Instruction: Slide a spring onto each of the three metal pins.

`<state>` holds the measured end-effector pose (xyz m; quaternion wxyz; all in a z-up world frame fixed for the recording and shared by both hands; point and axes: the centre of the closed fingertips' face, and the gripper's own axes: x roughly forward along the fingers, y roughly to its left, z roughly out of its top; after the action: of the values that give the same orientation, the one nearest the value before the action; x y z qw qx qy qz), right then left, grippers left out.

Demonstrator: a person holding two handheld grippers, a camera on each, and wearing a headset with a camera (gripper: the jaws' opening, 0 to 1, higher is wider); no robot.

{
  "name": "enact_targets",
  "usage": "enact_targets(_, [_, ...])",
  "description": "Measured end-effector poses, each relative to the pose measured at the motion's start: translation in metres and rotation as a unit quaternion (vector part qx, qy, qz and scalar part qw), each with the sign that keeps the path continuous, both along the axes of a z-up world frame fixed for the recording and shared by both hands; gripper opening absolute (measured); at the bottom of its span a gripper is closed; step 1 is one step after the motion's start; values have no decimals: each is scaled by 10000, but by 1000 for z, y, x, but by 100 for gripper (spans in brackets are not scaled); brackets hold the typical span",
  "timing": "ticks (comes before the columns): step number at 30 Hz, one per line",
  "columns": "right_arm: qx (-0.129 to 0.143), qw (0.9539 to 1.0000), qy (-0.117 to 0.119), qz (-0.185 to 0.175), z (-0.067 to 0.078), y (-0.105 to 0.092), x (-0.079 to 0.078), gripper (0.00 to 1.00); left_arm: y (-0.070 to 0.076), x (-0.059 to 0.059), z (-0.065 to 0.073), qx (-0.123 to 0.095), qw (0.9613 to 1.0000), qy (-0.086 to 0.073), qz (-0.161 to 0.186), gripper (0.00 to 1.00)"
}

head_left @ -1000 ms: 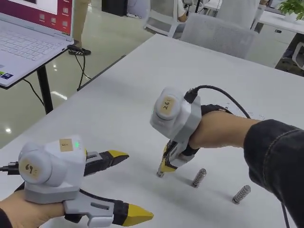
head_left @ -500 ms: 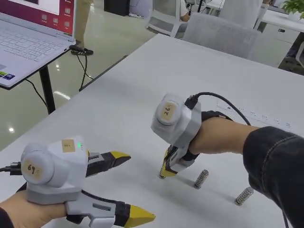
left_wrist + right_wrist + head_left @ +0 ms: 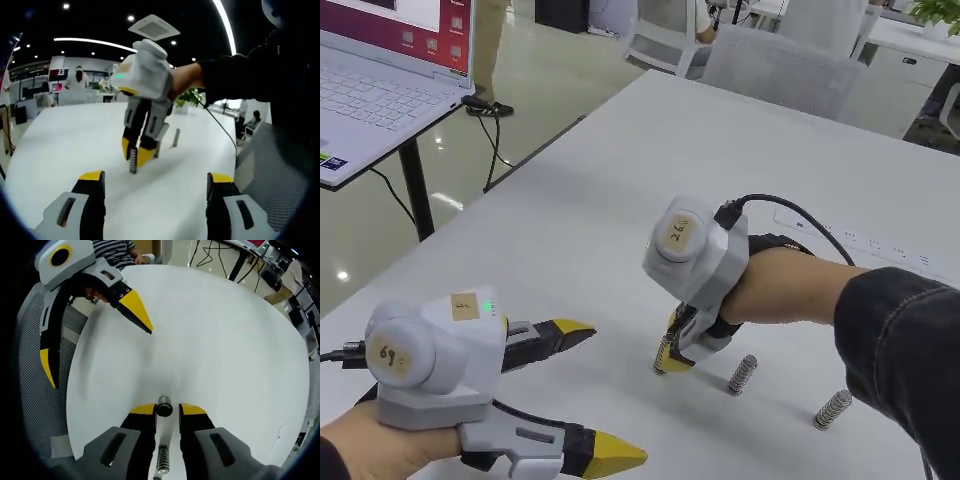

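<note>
Pin [image 3: 164, 406] end-on between right gripper's [image 3: 164, 411] fingers [image 3: 144, 410]; upright in left gripper view.

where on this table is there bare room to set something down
The widest bare patch is the far half of the table, beyond the right tongs. A smaller one lies between them and the open left tongs. It is crowded on the right, around the held pin and two loose springs.

Matte white workbench top [image 3: 620, 180]. To its left, an open silver laptop with red screen [image 3: 380, 90] on a black stand [image 3: 413, 190]. Black cables [image 3: 492, 135] cross the glossy pale floor [image 3: 550, 60]. Beyond the bench: grey fabric chair [image 3: 780, 70], green leafy plant [image 3: 935, 14]. Overhead: curved white strip lights [image 3: 90, 43], square white ceiling vent [image 3: 154, 27].
</note>
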<state>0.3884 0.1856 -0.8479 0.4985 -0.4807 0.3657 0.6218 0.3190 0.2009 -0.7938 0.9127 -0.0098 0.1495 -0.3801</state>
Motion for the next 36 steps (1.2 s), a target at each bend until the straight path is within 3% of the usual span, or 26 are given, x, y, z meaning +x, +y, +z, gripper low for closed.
enact_targets(17, [341,9979,64,-552,6,-26,11,27,-4,3,1,52,9999,20,-94,80])
enact_targets(25, [624,9944,87,-847,10,-37,13,32,-8,7,3,91,9998,29,-168,80])
enact_targets(36, [1062,9857,68,-1309,16,-57,18,37,-13,10,3,166,9995,55,-258,80])
